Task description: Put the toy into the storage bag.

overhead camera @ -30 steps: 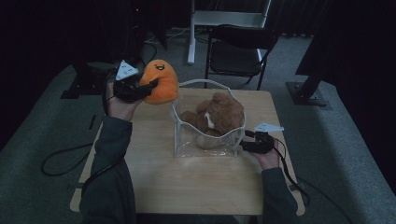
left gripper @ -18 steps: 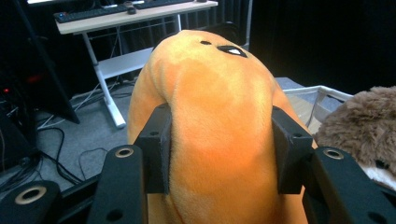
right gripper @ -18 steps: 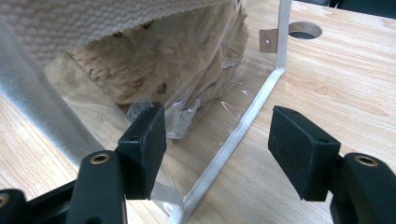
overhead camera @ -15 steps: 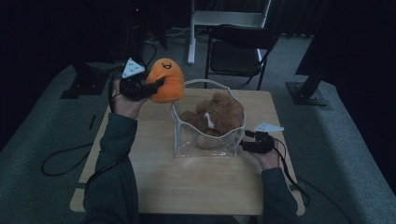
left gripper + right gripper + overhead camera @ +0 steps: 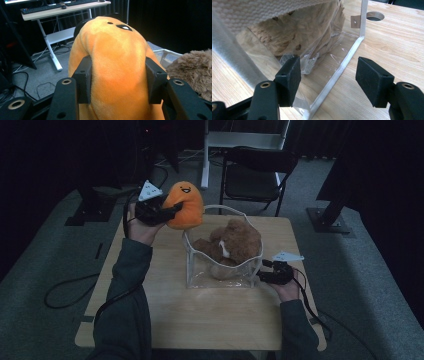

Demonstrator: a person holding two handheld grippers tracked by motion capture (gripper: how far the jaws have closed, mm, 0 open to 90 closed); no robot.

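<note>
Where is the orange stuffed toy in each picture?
High view: the orange toy is upper left of middle, held up in the left gripper, beside the clear bag.
Left gripper view: the toy is in the middle, squeezed between the jaws.
Right gripper view: it is not in this picture.
Shared landmark: the brown fluffy toy in the bag.

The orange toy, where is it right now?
In the high view the orange toy is up in the air, squeezed by the left gripper, just left of the clear bag holding the brown teddy.
</note>
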